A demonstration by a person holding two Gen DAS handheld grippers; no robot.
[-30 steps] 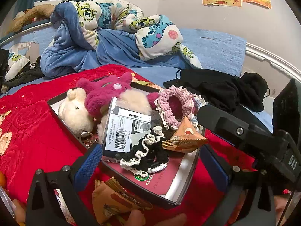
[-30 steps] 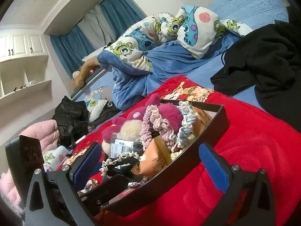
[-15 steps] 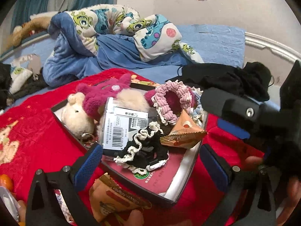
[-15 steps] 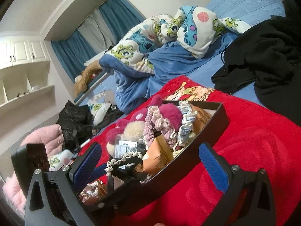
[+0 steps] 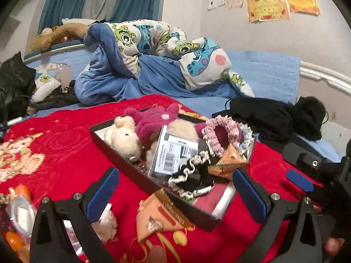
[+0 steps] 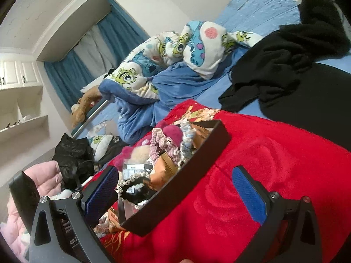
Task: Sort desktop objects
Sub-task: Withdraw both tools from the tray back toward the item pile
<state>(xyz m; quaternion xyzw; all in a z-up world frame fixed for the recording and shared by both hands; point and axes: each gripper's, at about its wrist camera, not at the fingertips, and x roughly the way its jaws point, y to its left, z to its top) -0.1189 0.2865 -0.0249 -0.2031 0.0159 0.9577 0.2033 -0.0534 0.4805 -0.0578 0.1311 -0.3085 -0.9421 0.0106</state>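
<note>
So there's a black tray (image 5: 122,153) sitting on a red blanket (image 5: 65,144) spread over the bed, and it's stuffed: a cream plush (image 5: 124,138) at the 10 o'clock end, a magenta plush (image 5: 151,120) right behind it, a clear packet with barcode labels (image 5: 173,155) leaning in the middle, a pink scrunchie (image 5: 216,131) toward 2 o'clock, an orange snack pouch (image 5: 228,163) just below that, and a black scrunchie with white trim (image 5: 190,175) at the near edge. A second orange snack pouch (image 5: 160,217) lies on the blanket outside the tray, touching or almost touching its near wall, around 6 o'clock. The left gripper (image 5: 175,195) hangs over that spot with its blue pads spread wide and nothing between them. The right gripper (image 6: 175,188) is also wide apart and empty, its fingers straddling the tray's near corner from the other side; from the left camera you can see one of its blue pads off at 3 o'clock. At 9 o'clock by the left gripper there's some small clutter I can't make out, too blurry. Behind it all, a cartoon-print blue comforter (image 5: 153,61) at 12 and a heap of black clothes (image 5: 274,118) at 2.
</note>
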